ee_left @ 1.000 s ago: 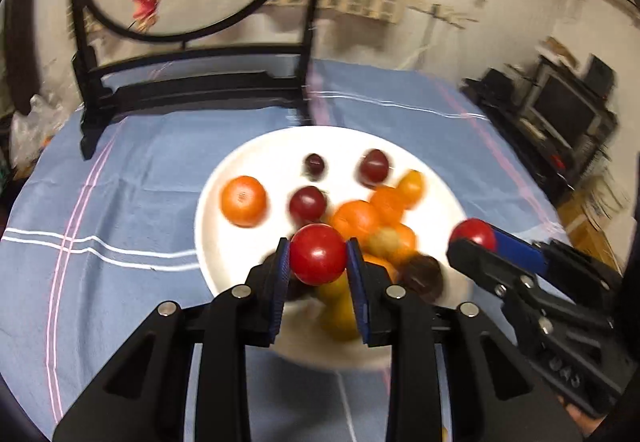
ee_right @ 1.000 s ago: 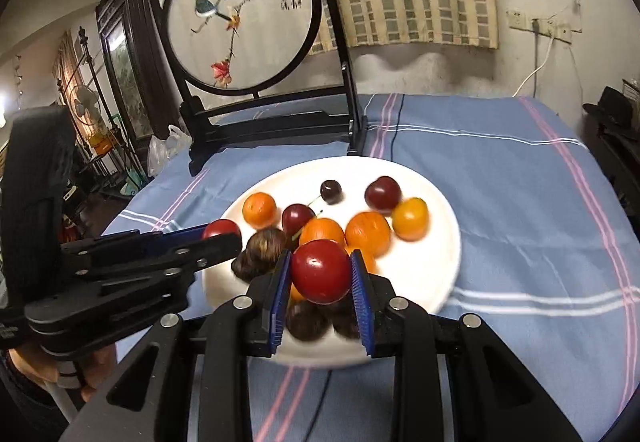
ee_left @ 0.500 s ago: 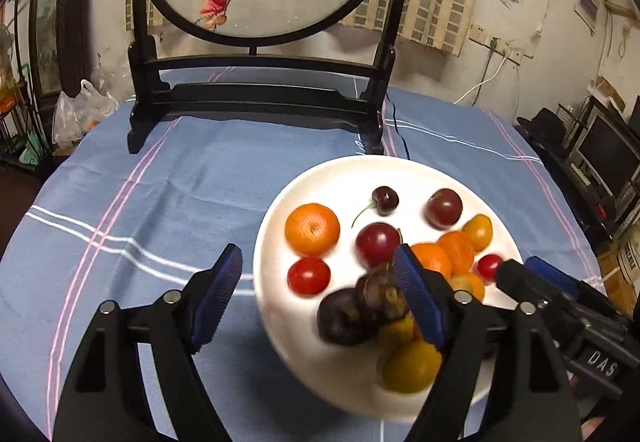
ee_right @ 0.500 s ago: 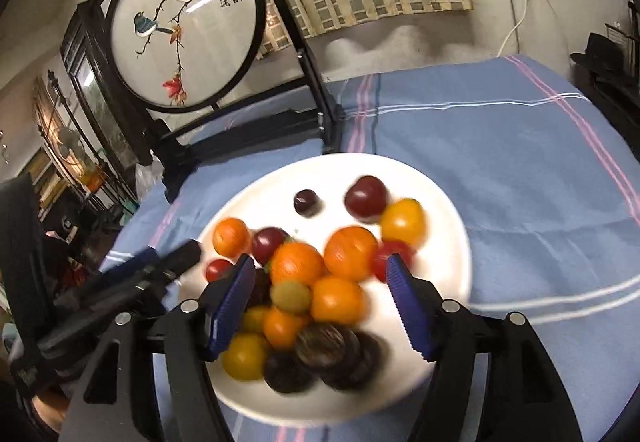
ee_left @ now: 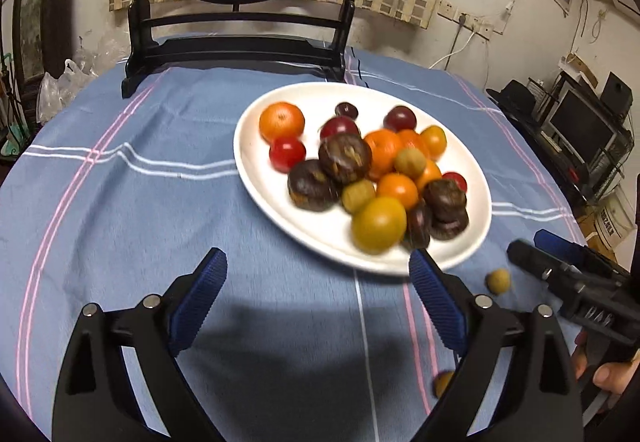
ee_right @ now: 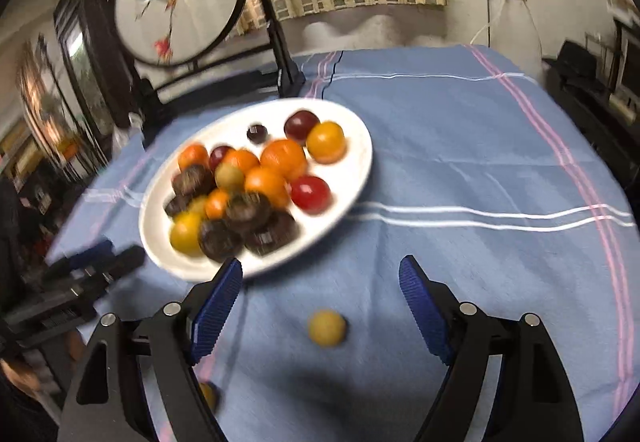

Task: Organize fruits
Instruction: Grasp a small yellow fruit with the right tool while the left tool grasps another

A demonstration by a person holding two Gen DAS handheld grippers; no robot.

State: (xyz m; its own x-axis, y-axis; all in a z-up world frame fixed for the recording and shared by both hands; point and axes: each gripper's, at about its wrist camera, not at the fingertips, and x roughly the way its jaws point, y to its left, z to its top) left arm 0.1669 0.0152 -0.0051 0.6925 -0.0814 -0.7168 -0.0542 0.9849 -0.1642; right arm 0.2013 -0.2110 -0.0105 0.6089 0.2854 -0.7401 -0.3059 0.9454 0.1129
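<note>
Both red tomatoes I was carrying a second ago are down on the white plate (ee_left: 256,178), and my hands have drawn back over the blue cloth on the counter (ee_left: 120,210). My left gripper (ee_left: 316,302) is opening wide with nothing between its jaws; my right gripper (ee_right: 320,294) is opening too, empty, with a small yellow fruit (ee_right: 327,327) loose on the cloth beneath it. Most of the fruit is piled on the plate. I judge the job nearly done: that stray and another small fruit (ee_left: 444,383) nearby remain.
</note>
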